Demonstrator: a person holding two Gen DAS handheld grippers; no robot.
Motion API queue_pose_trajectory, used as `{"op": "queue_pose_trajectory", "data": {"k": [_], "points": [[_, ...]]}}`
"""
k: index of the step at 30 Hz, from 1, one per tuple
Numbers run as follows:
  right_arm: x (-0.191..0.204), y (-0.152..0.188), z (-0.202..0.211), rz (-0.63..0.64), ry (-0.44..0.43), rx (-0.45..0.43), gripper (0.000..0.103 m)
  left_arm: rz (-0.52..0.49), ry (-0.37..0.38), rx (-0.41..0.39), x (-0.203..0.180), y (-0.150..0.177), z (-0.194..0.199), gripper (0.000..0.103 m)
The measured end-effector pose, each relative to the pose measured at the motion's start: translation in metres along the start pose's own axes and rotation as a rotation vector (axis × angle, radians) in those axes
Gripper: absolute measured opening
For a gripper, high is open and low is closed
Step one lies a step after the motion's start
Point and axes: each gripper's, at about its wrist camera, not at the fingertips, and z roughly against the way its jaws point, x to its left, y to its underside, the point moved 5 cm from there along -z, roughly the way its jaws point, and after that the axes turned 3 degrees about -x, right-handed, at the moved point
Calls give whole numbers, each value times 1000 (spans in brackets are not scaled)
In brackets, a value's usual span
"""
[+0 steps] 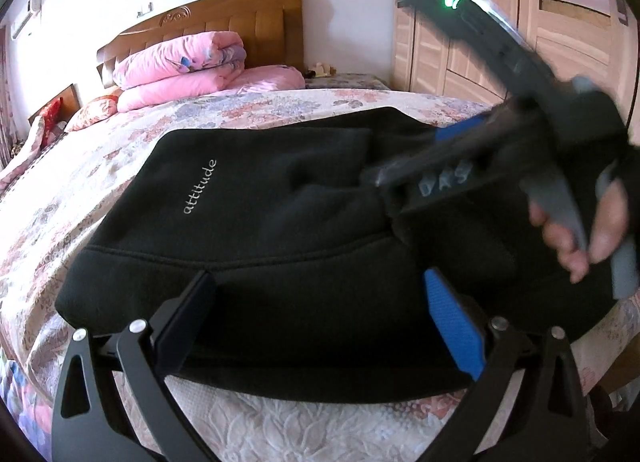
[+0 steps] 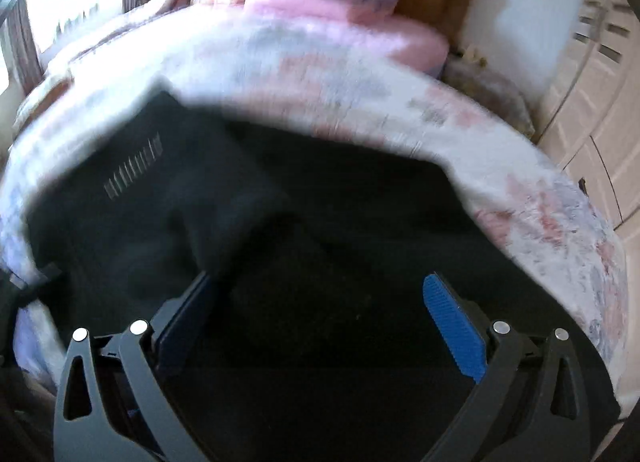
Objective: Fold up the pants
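Black pants (image 1: pixel 280 222) lay mid-frame in left view, folded into a thick bundle on floral bed (image 1: pixel 120 166), waistband edge toward lower frame, "attitude" print at centre-left. Left gripper (image 1: pixel 320 302) sat low centre, jaws released w/ wide gap, hovering just over near edge, nothing between pads. Right gripper (image 2: pixel 320 310) likewise spread open over dark cloth in its own view; pic blurred, so contact unclear. Same tool seen at right of left view, hand (image 1: pixel 580 230) on its grip.

Judged handling: fleece-like, soft, floppy, fairly bulky, not slippery or fragile; layers likely to slide apart if pinched thin. Best hold prob. at thick waistband hem, lower-left and lower-right corners, biting all layers at once. Fold looked mostly done; maybe one more fold or smoothing left.
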Motion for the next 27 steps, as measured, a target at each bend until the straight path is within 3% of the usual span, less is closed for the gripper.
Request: {"op": "queue_pose_trajectory", "data": {"k": [5,8,11,13,16,18,19,22,25,27], "points": [[-12,11,-1,-68,-78,30,99,4,-1,16,-3,1,8,102],[-8,4,11,-34,-28,10,99,3,35,8,3,-2,22,102],[-6,-15,24,-55,-66,-65,99,32,-21,-46,28,-9,38,102],[-1,-29,23,-73,-85,-76,99,104,-37,-30,53,-10,35,102],[8,-33,-2,-26,-11,-6,99,213,-10,57,81,6,13,102],[10,-22,-22,-6,8,70,99,202,-11,52,83,12,11,102],[8,-18,-24,-29,-19,62,99,173,-19,60,79,10,13,102],[-3,-17,-16,-89,-109,43,99,156,24,43,75,-14,25,102],[-23,-30,-4,-135,-102,-11,99,180,79,-33,83,-64,35,102],[-34,-39,0,-163,-90,-30,99,204,80,-36,92,-97,22,102]]}}
